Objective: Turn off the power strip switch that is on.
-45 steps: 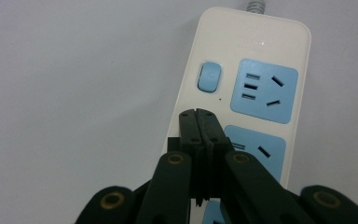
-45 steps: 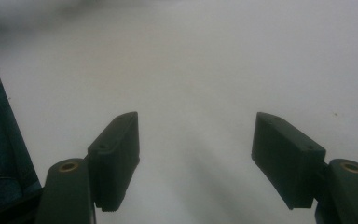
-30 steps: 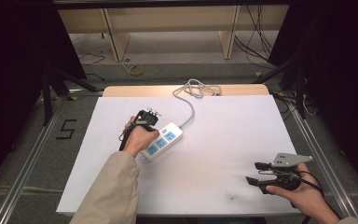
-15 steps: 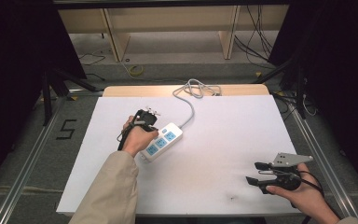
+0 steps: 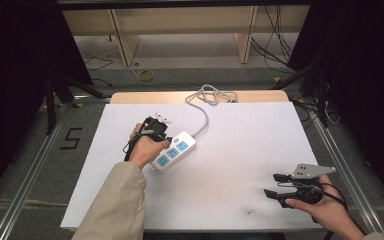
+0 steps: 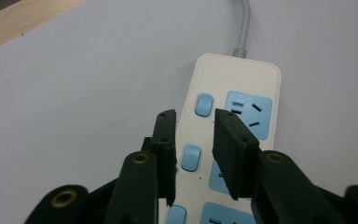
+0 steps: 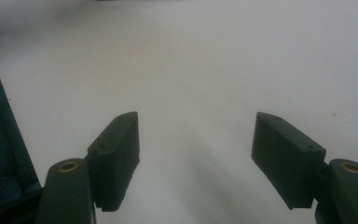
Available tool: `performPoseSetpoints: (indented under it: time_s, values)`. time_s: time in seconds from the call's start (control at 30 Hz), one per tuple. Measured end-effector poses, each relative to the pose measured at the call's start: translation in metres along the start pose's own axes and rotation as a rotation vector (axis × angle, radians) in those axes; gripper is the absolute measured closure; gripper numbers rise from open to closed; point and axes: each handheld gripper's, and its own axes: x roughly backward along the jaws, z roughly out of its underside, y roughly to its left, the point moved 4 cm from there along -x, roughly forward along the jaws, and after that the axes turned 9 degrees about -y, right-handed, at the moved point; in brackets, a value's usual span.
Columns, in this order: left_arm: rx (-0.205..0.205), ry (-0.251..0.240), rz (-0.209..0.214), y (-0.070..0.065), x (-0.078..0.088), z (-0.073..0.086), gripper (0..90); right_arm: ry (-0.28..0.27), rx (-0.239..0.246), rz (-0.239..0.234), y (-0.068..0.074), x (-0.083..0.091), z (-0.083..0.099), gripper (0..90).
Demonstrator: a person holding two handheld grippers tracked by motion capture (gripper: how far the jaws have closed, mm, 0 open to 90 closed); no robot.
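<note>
A white power strip point(image 5: 174, 151) with blue sockets and blue rocker switches lies on the white board, left of centre. Its grey cable point(image 5: 205, 107) runs back to a coil at the far edge. My left gripper point(image 5: 166, 139) hangs over the strip's left end. In the left gripper view its jaws point(image 6: 195, 114) stand a little apart above the strip point(image 6: 235, 93), with a blue switch point(image 6: 190, 157) below the gap; they have just been opening and nothing is pinched between them. My right gripper point(image 5: 272, 185) rests wide open at the front right, and bare board shows between its fingers point(image 7: 196, 121).
The white board point(image 5: 240, 150) covers most of a wooden table point(image 5: 145, 96). Dark stands and loose cables sit on the floor around it. A sleeve reaches in from the bottom left.
</note>
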Motion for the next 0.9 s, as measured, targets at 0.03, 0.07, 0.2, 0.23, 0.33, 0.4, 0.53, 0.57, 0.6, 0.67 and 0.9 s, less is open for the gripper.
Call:
performPoseSetpoints:
  time_s: [0.03,0.07,0.2,0.23,0.33,0.4,0.53,0.57,0.6,0.67,0.9]
  values:
    - [-0.007,-0.010,-0.002,0.000,0.002,0.000,67.1,0.000,0.000,0.000,0.000,0.000,0.000,32.5]
    - [-0.010,-0.021,-0.001,0.000,0.003,-0.001,65.2,0.001,0.000,0.001,0.000,0.000,0.000,32.5]
    - [-0.031,-0.071,0.018,-0.001,0.010,-0.001,53.3,0.001,-0.001,0.002,0.000,0.000,0.000,32.4]
    - [-0.046,-0.081,0.022,-0.001,0.011,-0.001,50.1,-0.001,-0.001,0.002,0.000,0.000,0.000,32.4]
    - [-0.070,-0.088,0.029,-0.001,0.016,0.002,42.2,-0.003,-0.004,0.002,0.000,0.000,0.000,32.4]
    - [-0.059,-0.095,0.026,-0.002,0.020,0.003,37.0,-0.004,-0.004,0.002,0.000,0.000,0.000,32.4]
    - [-0.041,-0.114,0.044,-0.005,0.030,0.007,29.3,-0.002,0.001,0.000,0.000,0.000,0.000,32.4]
    - [-0.043,-0.124,0.048,-0.005,0.032,0.007,28.2,-0.002,0.001,0.000,0.000,0.000,0.000,32.4]
    - [-0.042,-0.134,0.050,-0.006,0.034,0.008,26.6,-0.002,0.001,0.001,0.000,0.000,0.000,32.4]
    - [-0.054,-0.140,0.053,-0.006,0.039,0.011,25.7,-0.002,0.001,0.001,0.000,0.000,0.000,32.4]
    - [-0.071,-0.163,0.049,-0.006,0.050,0.018,24.2,0.000,0.000,0.001,0.000,0.000,0.000,32.5]
